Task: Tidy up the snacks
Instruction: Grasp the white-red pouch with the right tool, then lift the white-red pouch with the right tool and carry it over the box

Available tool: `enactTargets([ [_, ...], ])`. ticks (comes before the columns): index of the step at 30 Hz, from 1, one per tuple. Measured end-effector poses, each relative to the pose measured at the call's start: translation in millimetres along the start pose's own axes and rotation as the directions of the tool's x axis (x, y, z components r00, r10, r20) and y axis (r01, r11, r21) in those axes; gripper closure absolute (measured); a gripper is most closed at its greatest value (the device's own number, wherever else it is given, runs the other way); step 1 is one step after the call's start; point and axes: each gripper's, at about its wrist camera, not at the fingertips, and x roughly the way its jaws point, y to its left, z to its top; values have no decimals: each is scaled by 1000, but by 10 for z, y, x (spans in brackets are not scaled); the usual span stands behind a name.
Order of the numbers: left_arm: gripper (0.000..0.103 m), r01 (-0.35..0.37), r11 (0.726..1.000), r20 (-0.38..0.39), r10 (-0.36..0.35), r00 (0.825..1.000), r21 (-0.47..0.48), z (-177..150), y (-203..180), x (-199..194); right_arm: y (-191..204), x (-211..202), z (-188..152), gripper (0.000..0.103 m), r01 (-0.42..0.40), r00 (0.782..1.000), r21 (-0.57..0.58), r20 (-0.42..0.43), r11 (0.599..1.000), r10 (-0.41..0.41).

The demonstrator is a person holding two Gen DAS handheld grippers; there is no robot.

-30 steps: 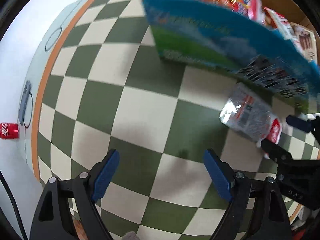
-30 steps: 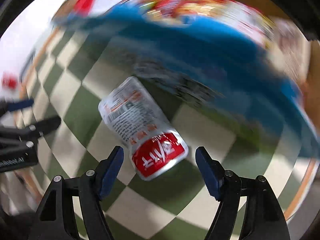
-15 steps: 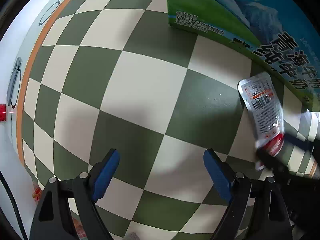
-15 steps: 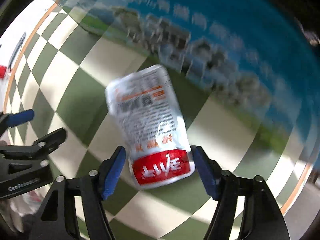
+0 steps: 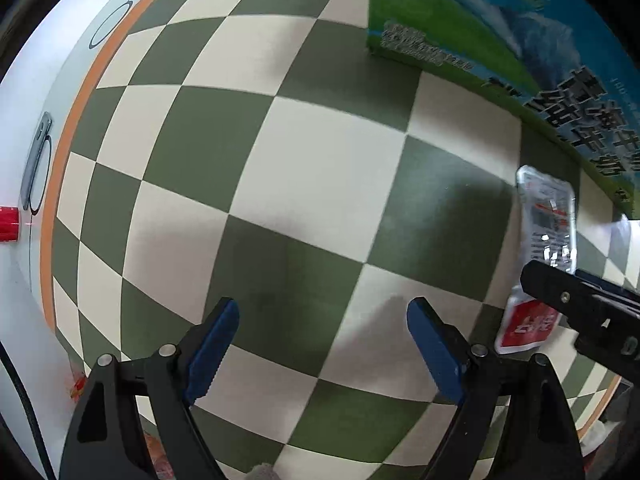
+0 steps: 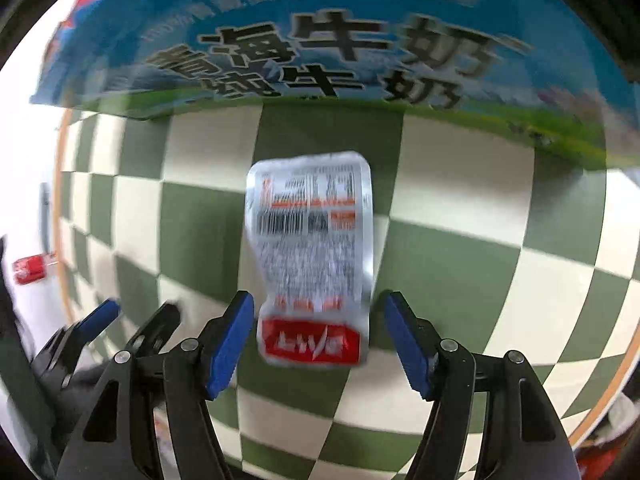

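**A:** What worries you here?

**B:** The flat silvery foil snack packet with the red band at its near end (image 6: pixel 314 258) lies on the green-and-cream checked tablecloth (image 6: pixel 460 264), just in front of the blue-and-green printed milk carton box (image 6: pixel 320 40). The right gripper (image 6: pixel 318 334) straddles the red end, its blue pads on either side, and its jaws are opening. I see a gap between pad and foil on both sides, so I'd judge it has hold of nothing.

**A:** So a slip?

**B:** Likely, yes. The packet is thin, glossy and crinkled; if the pads close on the sealed edge alone, the foil could buckle and slide out. Coming down too low, the tips could snag the cloth, which looks soft and smooth (a cloth like that tends to bunch).

**A:** And the box?

**B:** Stiff printed cardboard with a straight lower edge, standing close behind the packet's far end. A push forward could jam the packet against it.

**A:** The other tool?

**B:** The left gripper (image 5: pixel 322 344) hangs wide open over bare checks, holding nothing. In its view the packet sits off to the right, partly behind the right gripper's black frame. The two tools are near each other, so a sideways move could knock them together.

**A:** Anything else about?

**B:** A small red can-like thing (image 5: pixel 8 225) on the white surface beyond the cloth's orange border, well apart.
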Motion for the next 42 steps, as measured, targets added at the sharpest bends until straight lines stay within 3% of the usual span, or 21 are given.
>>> enactTargets([
  [4,17,-11,1000,-4,11,1000,5,-40,95,80,290,123,64,28,185,983,-71,-5,980,-185],
  [5,17,-16,1000,-2,16,1000,7,-46,107,83,327,134,45,31,223,975,-77,12,972,-223],
  [6,17,-20,1000,-2,20,1000,10,-52,120,85,353,120,21,40,234,972,-78,33,969,-232],
  [7,17,-18,1000,-2,18,1000,11,-53,129,87,371,96,1,49,231,973,-74,46,970,-228],
  [10,17,-11,1000,-5,11,1000,16,-56,137,65,478,140,-61,55,224,974,-90,45,970,-221],
  [18,17,41,996,57,-45,997,76,-22,116,-227,88,-79,-259,57,148,986,-36,79,988,-145],
  [20,10,42,994,85,-51,995,98,-2,70,-354,33,-206,-318,57,131,986,-30,105,991,-127],
  [23,8,85,988,131,-101,986,126,48,-10,-625,-14,-453,-341,57,76,986,-12,148,997,-73],
  [28,8,150,970,232,-194,953,193,200,-268,-1251,-140,-1028,-461,57,13,971,4,241,1000,-14],
  [31,8,181,955,280,-244,929,234,462,-461,-1528,-272,-1449,-533,57,-23,953,15,302,1000,17],
  [35,8,167,947,340,-258,904,274,701,-764,-1884,-277,-1866,-418,57,-56,926,28,376,998,42],
  [39,8,120,953,369,-221,903,278,1006,-1014,-1993,-416,-2086,-133,57,-51,904,55,428,997,23],
  [42,8,102,954,347,-201,916,282,1251,-1168,-1893,-644,-2177,188,57,-34,900,80,436,996,-5],
])
